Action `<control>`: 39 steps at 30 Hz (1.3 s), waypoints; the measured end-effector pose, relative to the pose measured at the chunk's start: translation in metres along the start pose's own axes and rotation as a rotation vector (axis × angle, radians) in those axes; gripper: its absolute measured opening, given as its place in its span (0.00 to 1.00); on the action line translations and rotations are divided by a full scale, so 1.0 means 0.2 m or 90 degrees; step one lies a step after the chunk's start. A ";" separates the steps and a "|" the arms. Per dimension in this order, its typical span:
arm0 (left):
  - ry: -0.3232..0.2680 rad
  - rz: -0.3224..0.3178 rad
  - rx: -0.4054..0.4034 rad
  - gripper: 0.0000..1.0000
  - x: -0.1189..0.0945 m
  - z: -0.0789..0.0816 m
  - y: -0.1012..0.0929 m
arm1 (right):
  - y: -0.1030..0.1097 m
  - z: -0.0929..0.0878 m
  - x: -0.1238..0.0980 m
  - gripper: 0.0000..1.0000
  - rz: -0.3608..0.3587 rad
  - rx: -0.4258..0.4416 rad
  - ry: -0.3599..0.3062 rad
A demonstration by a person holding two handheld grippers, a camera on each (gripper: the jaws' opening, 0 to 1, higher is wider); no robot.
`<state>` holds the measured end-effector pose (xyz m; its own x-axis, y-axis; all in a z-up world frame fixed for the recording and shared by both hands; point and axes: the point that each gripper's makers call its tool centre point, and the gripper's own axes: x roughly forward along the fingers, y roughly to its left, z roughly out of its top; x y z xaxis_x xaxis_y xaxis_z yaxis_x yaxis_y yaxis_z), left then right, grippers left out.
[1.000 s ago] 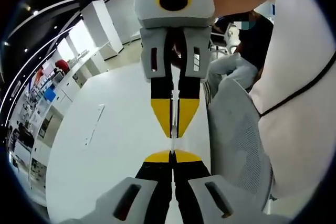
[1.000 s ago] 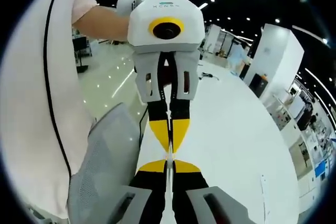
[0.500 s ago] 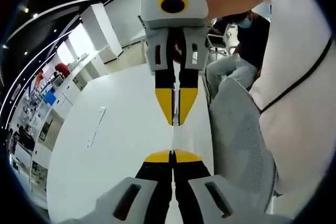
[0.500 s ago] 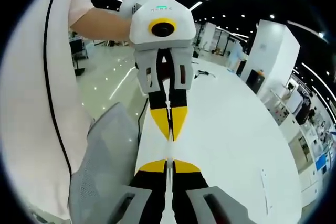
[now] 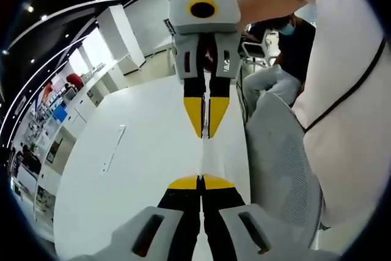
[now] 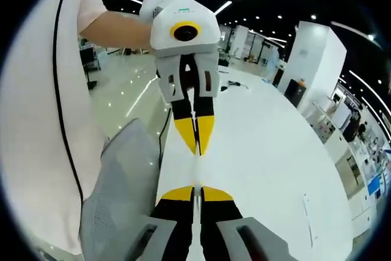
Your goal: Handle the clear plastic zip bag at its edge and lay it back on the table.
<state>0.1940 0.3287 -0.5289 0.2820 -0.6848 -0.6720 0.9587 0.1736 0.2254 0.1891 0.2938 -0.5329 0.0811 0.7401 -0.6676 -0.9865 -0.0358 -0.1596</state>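
My left gripper (image 5: 200, 183) has its jaws together, clamped on one end of the clear plastic zip bag (image 5: 203, 154); my right gripper (image 6: 197, 192) is likewise pinched shut on the other end, with the bag's thin edge showing between the yellow tips. The two grippers face each other, each showing in the other's view, and the bag stretches taut between them as a narrow, near edge-on strip, held up above the white counter (image 5: 140, 169). So the edge grasp looks done; the lay-down is not, as the bag isn't resting on the counter yet. Left to do, I judge: lower both ends together, flatten it, release. A grey mesh chair (image 6: 119, 181) sits just beside the counter edge, next to my torso. A small flat strip-like item (image 5: 113, 148) lies on the counter, can't identify it.
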 end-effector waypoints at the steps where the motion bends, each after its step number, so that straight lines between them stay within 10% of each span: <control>1: 0.000 0.002 0.000 0.00 0.00 0.00 0.00 | 0.00 0.00 0.00 0.00 -0.001 0.000 0.001; 39: -0.021 0.015 -0.026 0.00 -0.06 -0.06 0.02 | -0.04 -0.12 -0.10 0.00 -0.013 0.027 0.019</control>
<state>0.1949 0.3455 -0.5283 0.3033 -0.7028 -0.6434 0.9528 0.2182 0.2109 0.1985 0.2632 -0.5356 0.1052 0.7198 -0.6862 -0.9897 0.0085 -0.1428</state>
